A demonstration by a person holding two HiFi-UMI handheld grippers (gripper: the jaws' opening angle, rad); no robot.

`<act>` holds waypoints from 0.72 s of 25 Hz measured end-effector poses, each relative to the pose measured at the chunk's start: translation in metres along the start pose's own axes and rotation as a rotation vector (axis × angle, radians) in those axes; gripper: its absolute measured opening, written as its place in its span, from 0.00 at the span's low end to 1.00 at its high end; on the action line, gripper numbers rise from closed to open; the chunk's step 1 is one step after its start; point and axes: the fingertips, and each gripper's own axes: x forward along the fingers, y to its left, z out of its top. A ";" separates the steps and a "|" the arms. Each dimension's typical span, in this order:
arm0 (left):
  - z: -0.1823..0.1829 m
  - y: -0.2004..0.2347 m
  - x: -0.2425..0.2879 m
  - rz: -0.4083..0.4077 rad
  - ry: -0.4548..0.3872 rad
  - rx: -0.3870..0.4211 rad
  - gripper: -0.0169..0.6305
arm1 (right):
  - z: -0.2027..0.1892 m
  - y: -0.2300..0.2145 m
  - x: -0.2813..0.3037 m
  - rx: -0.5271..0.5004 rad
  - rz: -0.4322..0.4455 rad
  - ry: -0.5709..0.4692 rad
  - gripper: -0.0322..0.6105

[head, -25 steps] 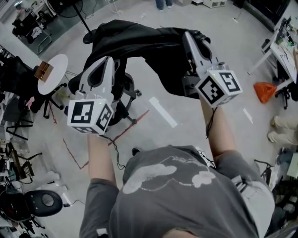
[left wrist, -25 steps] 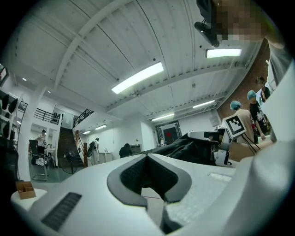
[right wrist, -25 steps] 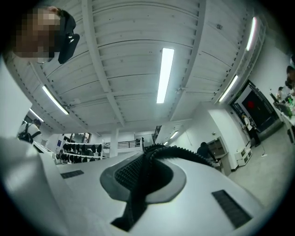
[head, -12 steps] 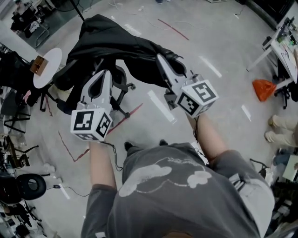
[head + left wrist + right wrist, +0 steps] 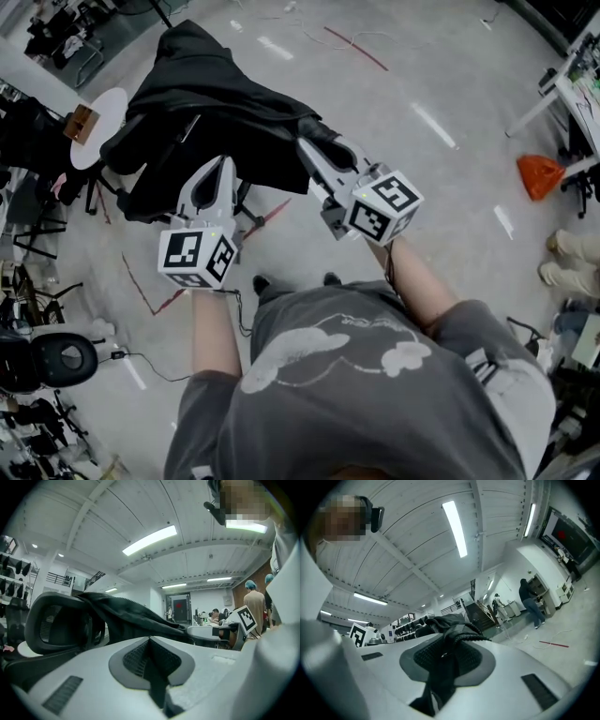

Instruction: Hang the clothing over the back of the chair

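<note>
- Cloth fills the right gripper (image 5: 307, 148): in its own view the jaws are clamped on a bunched fold of the black jacket (image 5: 202, 89), with a tail of fabric hanging back between them.
- The left gripper (image 5: 225, 163) is closed down narrow. A dark strip runs in the seam, which I take for a thin edge of the jacket's hem, though it is far less plain than on the right.
- Both of the person's forearms reach forward and down from the body, the 2 grippers near each other and pointing at the chair (image 5: 56, 626). The right one sits at the jacket's near corner, the left one lower, at the hem.
- The jacket lies spread over the top of the chair, most of its bulk on the far side and the near edge held by the grippers. Chair legs show beneath it on the floor (image 5: 422, 75).
- My read: the draping is nearly done, and this is the settling step. Next comes checking that the weight sits evenly over the back, then opening both grippers and drawing clear without dragging the cloth.
</note>
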 end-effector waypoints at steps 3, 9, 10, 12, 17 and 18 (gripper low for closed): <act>-0.007 -0.004 0.005 -0.001 0.008 -0.022 0.03 | -0.006 -0.012 -0.011 0.017 -0.020 0.023 0.18; -0.025 -0.013 0.014 -0.022 0.048 -0.043 0.03 | -0.008 -0.049 -0.040 0.046 -0.123 0.020 0.17; -0.028 -0.014 0.014 -0.024 0.054 -0.048 0.03 | -0.009 -0.054 -0.044 0.043 -0.145 0.028 0.16; -0.034 -0.016 0.015 -0.029 0.065 -0.052 0.03 | -0.012 -0.063 -0.050 0.034 -0.193 0.046 0.12; -0.044 -0.016 0.017 -0.028 0.081 -0.059 0.03 | -0.027 -0.078 -0.055 0.007 -0.270 0.102 0.04; -0.046 -0.015 0.016 -0.027 0.085 -0.062 0.03 | -0.030 -0.078 -0.055 0.001 -0.267 0.115 0.04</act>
